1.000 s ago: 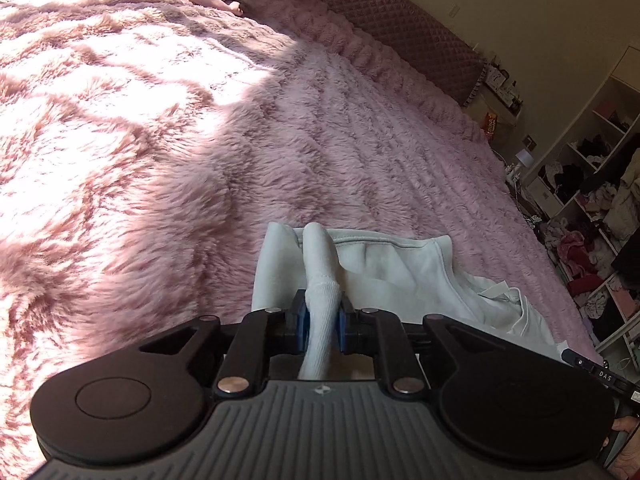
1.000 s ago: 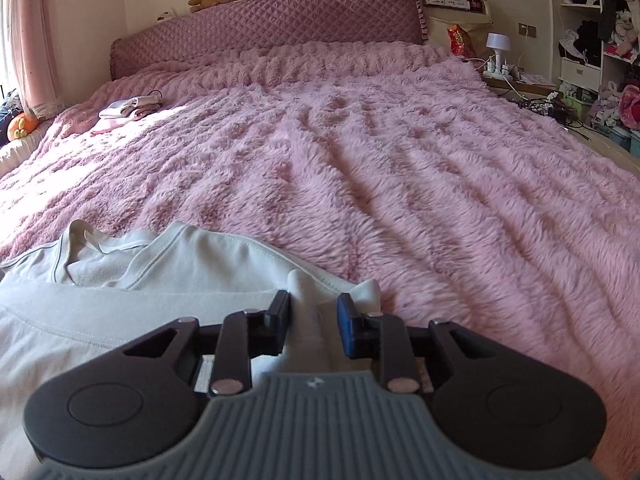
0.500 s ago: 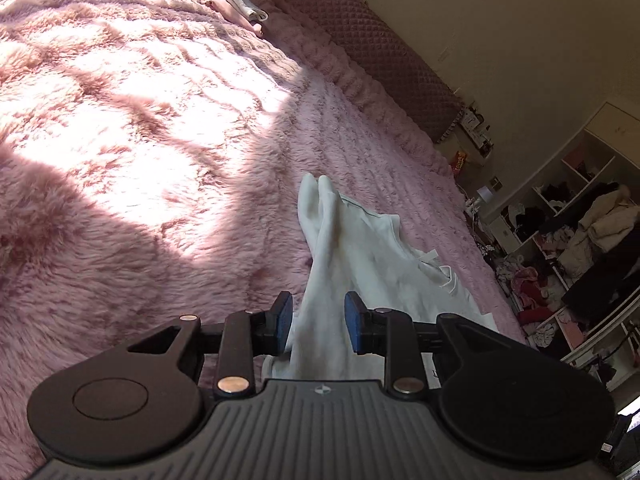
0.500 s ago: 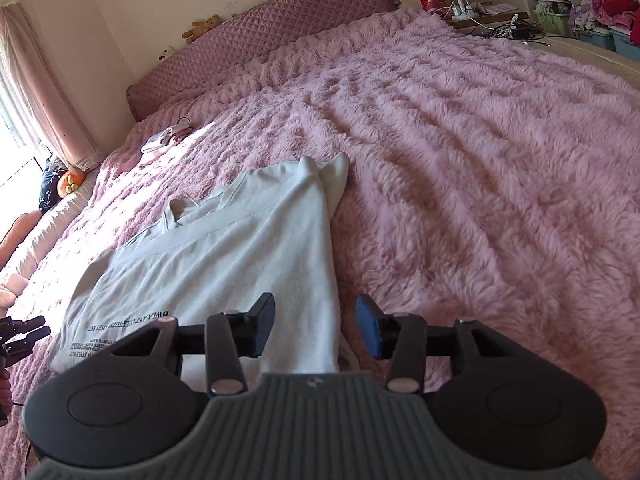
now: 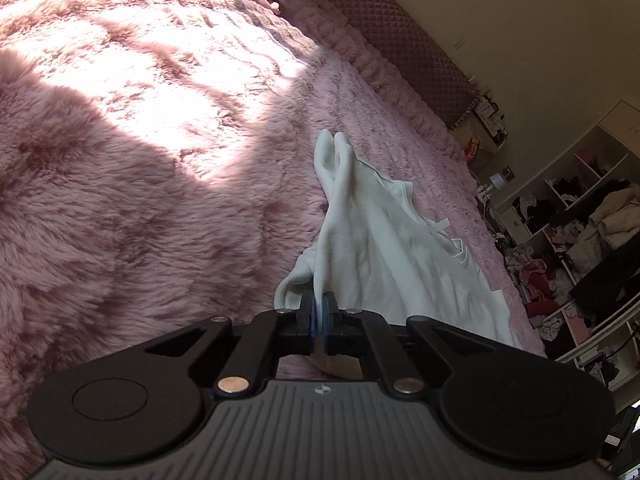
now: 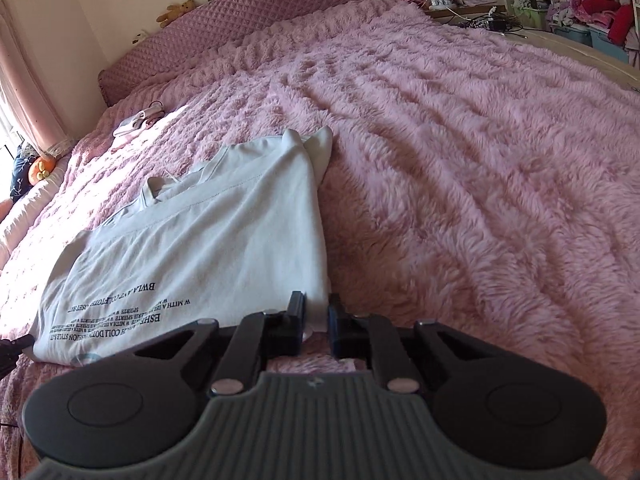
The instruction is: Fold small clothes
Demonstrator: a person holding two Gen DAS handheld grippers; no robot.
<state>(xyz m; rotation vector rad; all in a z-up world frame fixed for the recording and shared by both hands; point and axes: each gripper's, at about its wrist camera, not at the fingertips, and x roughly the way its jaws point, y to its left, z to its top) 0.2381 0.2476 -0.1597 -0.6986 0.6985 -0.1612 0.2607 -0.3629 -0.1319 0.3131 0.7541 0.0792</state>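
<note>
On a bed spread with a shaggy pink plush blanket (image 5: 140,200), we hold our left gripper (image 5: 319,316) clenched tight on a thin fold at the hem edge of a pale white cotton T-shirt (image 5: 380,240), its blue pads pressed together on the cloth. The shirt lies on the blanket ahead, sleeve end bunched at the far tip.

From the right wrist, our right gripper (image 6: 316,318) is closing on the shirt's near right corner; a narrow gap shows between the jaws, cloth inside it. The shirt (image 6: 224,240) lies flat on the blanket (image 6: 480,160), its black printed lettering (image 6: 120,312) facing up.
</note>
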